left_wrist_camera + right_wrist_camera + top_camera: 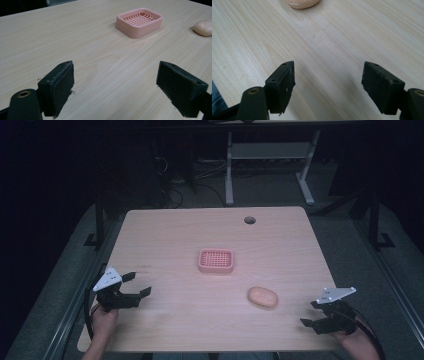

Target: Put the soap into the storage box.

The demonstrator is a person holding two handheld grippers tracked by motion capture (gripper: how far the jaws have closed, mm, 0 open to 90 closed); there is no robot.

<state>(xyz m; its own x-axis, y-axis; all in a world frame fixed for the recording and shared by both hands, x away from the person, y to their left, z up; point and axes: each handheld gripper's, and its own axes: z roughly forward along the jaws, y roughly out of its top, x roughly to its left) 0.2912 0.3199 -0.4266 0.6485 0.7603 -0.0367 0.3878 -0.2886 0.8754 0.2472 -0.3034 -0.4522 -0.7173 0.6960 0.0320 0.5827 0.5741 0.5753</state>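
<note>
Near the front right of the wooden table (165, 230): peach soap bar (262, 296), lying flat, just left of right gripper (315, 313), jaws spread wide, holding nothing. Left gripper (138, 284) at front left, also spread, empty. Pink soap dish (216, 260) at table middle, apart from soap.

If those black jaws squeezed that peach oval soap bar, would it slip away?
Possibly: the peach oval soap bar looks smooth and rounded, so flat pads might squirt it sideways. It seems solid, probably not floppy. Lying flat, it likely slides rather than rolls.

Dim high view, dark surroundings, brighter soft gripper views
</note>
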